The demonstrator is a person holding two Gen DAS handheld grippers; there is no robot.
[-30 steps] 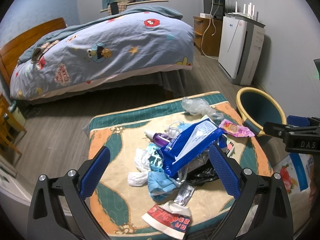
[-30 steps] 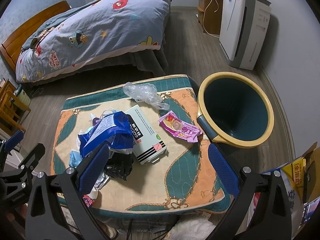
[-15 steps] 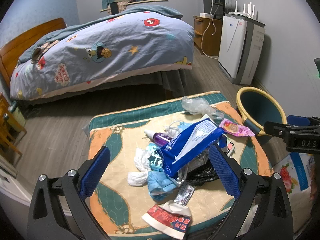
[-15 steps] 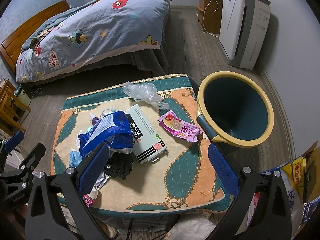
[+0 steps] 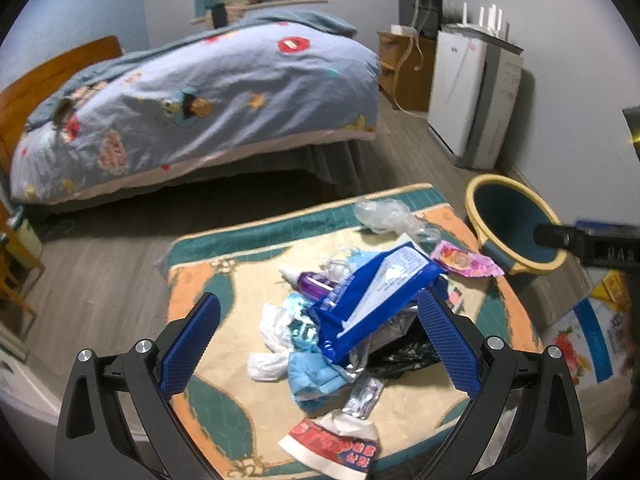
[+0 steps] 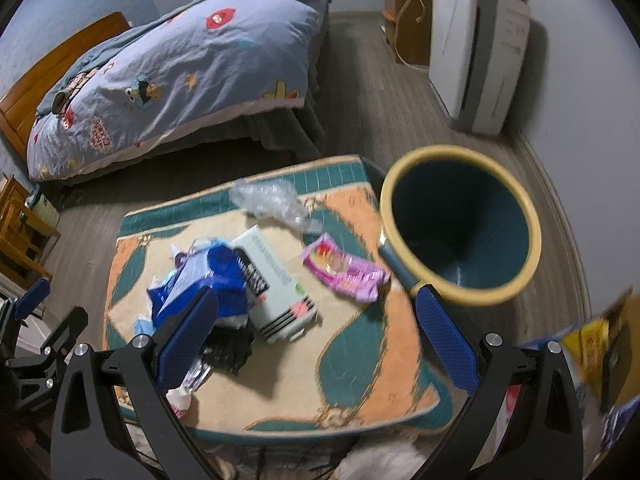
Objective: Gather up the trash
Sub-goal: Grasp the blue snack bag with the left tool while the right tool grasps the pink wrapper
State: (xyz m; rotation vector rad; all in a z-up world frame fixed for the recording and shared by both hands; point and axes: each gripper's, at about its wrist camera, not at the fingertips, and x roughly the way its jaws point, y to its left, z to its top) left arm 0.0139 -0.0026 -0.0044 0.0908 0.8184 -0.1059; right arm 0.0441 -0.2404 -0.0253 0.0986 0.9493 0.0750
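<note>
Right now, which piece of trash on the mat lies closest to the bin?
The pink wrapper, flat on the mat, apart from the main pile and nearest the yellow-rimmed bin.

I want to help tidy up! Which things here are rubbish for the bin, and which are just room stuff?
For the job: blue packet, pink wrapper, clear plastic, white box, tissues, bin.

Just there: bed, white appliance, wooden cabinet.

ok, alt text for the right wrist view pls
The open right gripper hovers over a patterned mat strewn with trash: a blue bag, a pale box and a pink wrapper. A yellow-rimmed bin stands empty just right of the mat, a bed behind.
</note>
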